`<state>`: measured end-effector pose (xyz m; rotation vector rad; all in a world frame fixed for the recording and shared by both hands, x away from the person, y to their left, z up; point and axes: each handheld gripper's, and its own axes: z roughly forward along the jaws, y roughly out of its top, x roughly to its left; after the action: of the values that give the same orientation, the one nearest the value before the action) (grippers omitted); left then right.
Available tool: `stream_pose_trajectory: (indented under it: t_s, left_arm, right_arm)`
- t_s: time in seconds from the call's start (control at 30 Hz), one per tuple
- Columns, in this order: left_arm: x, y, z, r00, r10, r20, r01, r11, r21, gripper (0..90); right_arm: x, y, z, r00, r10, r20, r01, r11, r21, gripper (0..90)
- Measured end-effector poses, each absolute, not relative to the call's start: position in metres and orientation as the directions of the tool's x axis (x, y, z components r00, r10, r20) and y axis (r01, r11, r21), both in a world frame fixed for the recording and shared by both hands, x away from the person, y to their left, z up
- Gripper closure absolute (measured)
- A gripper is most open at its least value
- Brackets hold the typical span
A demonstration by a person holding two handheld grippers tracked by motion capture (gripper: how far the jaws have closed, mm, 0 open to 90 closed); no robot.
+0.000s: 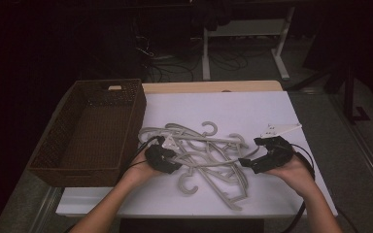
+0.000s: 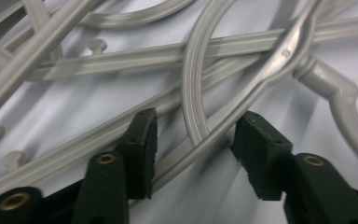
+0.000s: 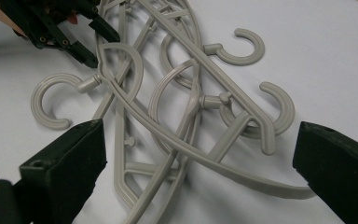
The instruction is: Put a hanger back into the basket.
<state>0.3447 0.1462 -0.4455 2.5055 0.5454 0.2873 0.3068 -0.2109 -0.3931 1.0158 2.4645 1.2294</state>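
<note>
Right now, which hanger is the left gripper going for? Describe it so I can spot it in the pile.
Start at the wicker basket on the table's left; the pile of grey hangers lies just right of it. The left gripper sits at the pile's near-left edge, jaws astride the hanger arm. That hanger's hook curls toward the person, nearest the table's front edge.

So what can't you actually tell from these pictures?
- How many hangers: high view, they overlap in one tangle.
- Whether the left gripper pinches the hanger arm between its jaws: left gripper view, pads look apart from it.
- Basket near corner: high view, dark.
</note>
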Motion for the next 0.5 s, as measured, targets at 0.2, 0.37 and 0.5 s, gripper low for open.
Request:
stream_pose_trajectory:
  t_s: [0.2, 0.37, 0.5]
  left_arm:
    - [0.34, 0.141, -0.443, 0.918, 0.366, 0.149, 0.237, -0.812, 0.534, 59.9]
    - [0.336, 0.135, -0.442, 0.933, 0.314, 0.178, 0.18, -0.832, 0.524, 67.3]
    - [0.333, 0.132, -0.441, 0.946, 0.278, 0.164, 0.155, -0.836, 0.526, 72.0]
  right_arm:
    - [0.307, -0.211, -0.393, -0.745, 0.657, 0.111, 0.484, 0.419, 0.768, 4.8]
    - [0.306, -0.211, -0.393, -0.746, 0.657, 0.11, 0.483, 0.419, 0.769, 5.1]
    - [0.307, -0.212, -0.393, -0.743, 0.659, 0.112, 0.483, 0.414, 0.771, 5.3]
